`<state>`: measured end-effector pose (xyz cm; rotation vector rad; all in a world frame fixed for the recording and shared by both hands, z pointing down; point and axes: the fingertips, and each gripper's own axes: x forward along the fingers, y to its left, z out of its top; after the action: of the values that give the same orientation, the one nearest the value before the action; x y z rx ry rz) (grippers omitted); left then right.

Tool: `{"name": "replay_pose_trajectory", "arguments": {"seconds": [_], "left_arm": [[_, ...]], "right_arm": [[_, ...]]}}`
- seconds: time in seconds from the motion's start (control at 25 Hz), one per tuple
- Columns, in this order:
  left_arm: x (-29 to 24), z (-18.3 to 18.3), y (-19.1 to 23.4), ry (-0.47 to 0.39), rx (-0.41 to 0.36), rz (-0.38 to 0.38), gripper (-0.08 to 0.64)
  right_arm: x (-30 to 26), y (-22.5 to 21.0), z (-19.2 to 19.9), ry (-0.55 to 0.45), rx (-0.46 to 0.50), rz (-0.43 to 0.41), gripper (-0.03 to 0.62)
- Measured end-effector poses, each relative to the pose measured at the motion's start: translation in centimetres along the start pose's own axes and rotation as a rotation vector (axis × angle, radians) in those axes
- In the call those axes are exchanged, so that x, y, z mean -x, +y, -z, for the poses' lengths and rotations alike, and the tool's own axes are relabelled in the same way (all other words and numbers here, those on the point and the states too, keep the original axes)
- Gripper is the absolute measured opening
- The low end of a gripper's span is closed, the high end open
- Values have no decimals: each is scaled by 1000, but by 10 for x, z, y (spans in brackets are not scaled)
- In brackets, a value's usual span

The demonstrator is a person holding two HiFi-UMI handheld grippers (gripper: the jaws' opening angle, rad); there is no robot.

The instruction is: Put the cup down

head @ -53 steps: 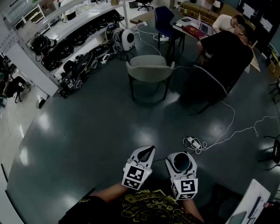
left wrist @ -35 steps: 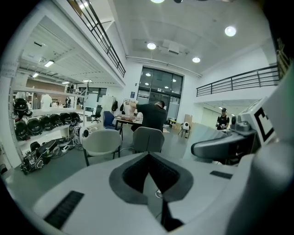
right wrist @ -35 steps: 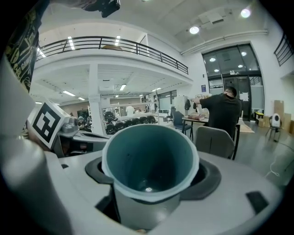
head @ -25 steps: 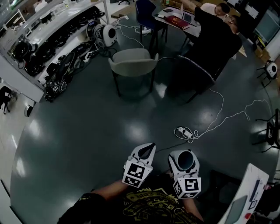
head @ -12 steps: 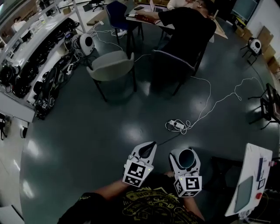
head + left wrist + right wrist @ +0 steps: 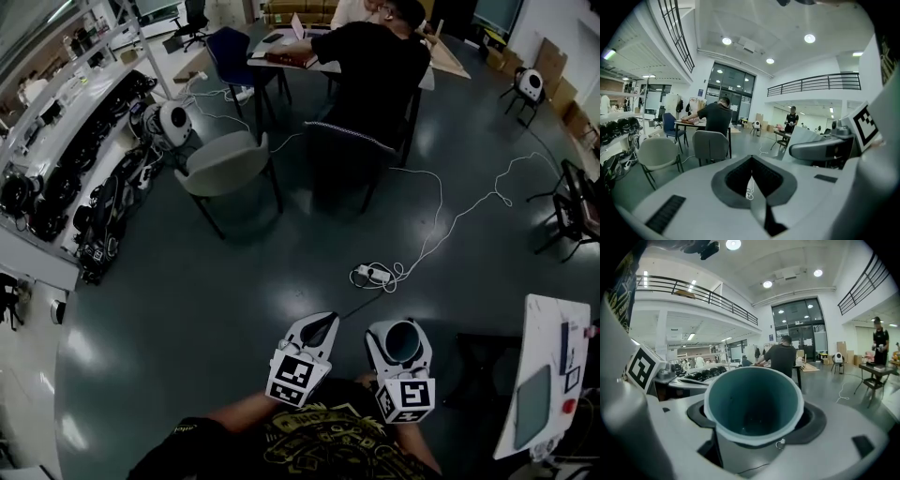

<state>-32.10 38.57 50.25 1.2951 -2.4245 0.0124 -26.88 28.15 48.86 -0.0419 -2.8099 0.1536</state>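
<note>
A teal cup (image 6: 753,404) with a white rim sits upright between the jaws of my right gripper (image 6: 754,427), which is shut on it; its inside looks empty. In the head view the cup (image 6: 398,340) shows from above at the tip of the right gripper (image 6: 400,361), held close to the person's body over the dark floor. My left gripper (image 6: 314,336) is beside it on the left, apart from the cup. Its jaws meet at the tips with nothing between them (image 6: 752,180).
A grey chair (image 6: 225,167) stands ahead on the floor, and a person in black sits at a table (image 6: 281,56) beyond it. A power strip with white cable (image 6: 375,275) lies on the floor ahead. A white table edge (image 6: 548,375) is at the right; shelves of gear (image 6: 66,159) line the left.
The head view has swung so the chair, seated person and cable shift left and down, and the white table at right shows more. Both grippers keep their hold and place.
</note>
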Motion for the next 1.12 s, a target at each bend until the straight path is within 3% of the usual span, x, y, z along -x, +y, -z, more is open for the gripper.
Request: {"name": "replay_pose_trajectory", "arguments": {"seconds": [0.6,1.12], "left_arm": [[-35,0,-80,41,-63,135,9],[-62,-4,-151,71,-113,185,9]], "right_arm": [[60,-65,16,-24,-69,137,379],[107,-124,22,-65,-139,187,379]]}}
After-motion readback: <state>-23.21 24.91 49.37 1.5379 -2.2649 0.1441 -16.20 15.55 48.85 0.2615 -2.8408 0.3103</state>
